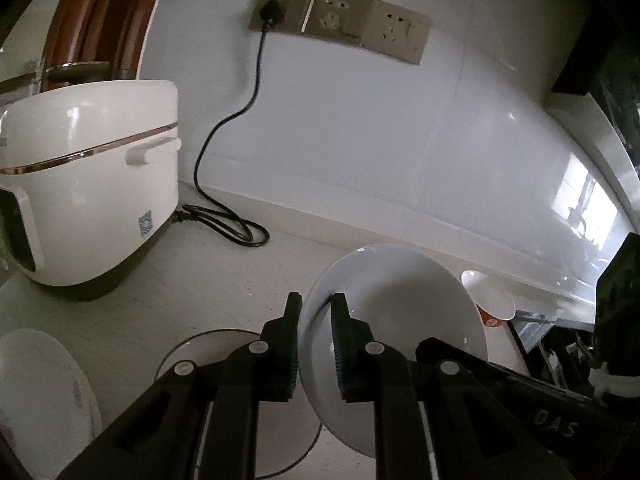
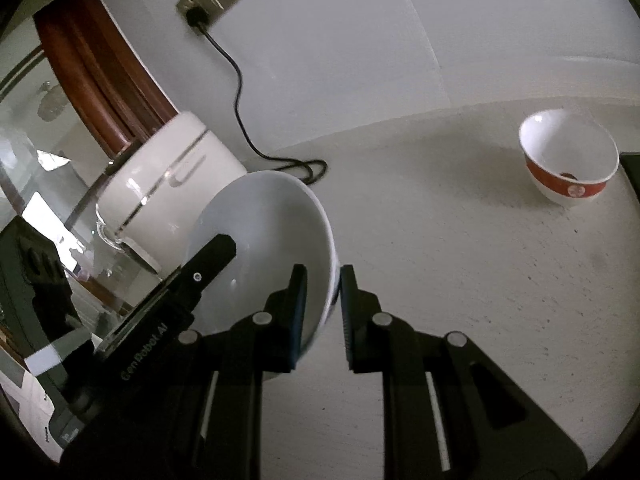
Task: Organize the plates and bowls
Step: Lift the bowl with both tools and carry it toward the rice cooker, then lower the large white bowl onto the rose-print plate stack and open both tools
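A plain white bowl [image 1: 400,320] hangs tilted above the counter, held by both grippers. My left gripper [image 1: 316,344] is shut on its left rim. In the right wrist view the same bowl [image 2: 260,240] has its right rim between the pads of my right gripper [image 2: 322,312], which is shut on it; the left gripper's finger [image 2: 208,260] reaches into the bowl. A small white bowl with a red band [image 2: 568,160] stands upright far right on the counter; it also shows in the left wrist view [image 1: 490,300]. A clear glass plate [image 1: 224,356] lies under the left gripper. A white flower-patterned plate [image 1: 40,400] lies at lower left.
A white rice cooker [image 1: 88,192] stands at the left against the wall, its black cord [image 1: 236,232] coiled on the counter and plugged into a wall socket [image 1: 272,10]. A dark rack or sink edge [image 1: 560,340] lies at the right. The counter [image 2: 480,280] is pale speckled stone.
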The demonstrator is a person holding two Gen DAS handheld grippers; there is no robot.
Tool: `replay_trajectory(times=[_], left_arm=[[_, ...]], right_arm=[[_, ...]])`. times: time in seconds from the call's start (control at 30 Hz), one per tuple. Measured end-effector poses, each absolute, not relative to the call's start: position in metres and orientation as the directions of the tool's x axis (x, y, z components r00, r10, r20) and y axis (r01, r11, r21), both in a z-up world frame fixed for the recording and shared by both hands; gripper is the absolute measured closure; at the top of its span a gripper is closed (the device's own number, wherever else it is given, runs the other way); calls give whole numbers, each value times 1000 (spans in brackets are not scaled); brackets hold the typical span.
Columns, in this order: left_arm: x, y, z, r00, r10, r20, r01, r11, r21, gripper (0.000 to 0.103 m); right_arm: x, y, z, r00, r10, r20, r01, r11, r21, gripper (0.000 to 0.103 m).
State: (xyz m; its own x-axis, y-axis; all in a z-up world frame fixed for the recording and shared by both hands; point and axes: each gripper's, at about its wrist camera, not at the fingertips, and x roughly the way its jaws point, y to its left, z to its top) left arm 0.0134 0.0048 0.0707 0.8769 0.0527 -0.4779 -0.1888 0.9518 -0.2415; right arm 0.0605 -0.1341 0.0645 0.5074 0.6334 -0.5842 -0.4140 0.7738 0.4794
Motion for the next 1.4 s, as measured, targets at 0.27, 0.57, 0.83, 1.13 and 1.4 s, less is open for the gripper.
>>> replay_trajectory(times=[0.27, 0.57, 0.83, 1.13, 1.4], left_arm=[[8, 14, 68, 884, 55, -464, -197, 945, -262, 87], [4, 27, 64, 883, 56, -467, -211, 935, -286, 85], [-9, 35, 65, 904, 60, -422, -205, 929, -307, 85], [-11, 54, 60, 886, 80, -458, -249, 914, -320, 80], [-14, 69, 53, 866, 115, -486, -303, 895, -327, 73]], right_arm=[[57, -124, 66, 520, 626, -581, -427, 780, 457, 83], [50, -116, 70, 531, 647, -548, -453, 763, 461, 81], [45, -111, 73, 535, 670, -515, -475, 742, 473, 81], [40, -90, 67, 511, 670, -538, -505, 741, 443, 80], [32, -69, 60, 484, 671, -562, -529, 736, 423, 79]])
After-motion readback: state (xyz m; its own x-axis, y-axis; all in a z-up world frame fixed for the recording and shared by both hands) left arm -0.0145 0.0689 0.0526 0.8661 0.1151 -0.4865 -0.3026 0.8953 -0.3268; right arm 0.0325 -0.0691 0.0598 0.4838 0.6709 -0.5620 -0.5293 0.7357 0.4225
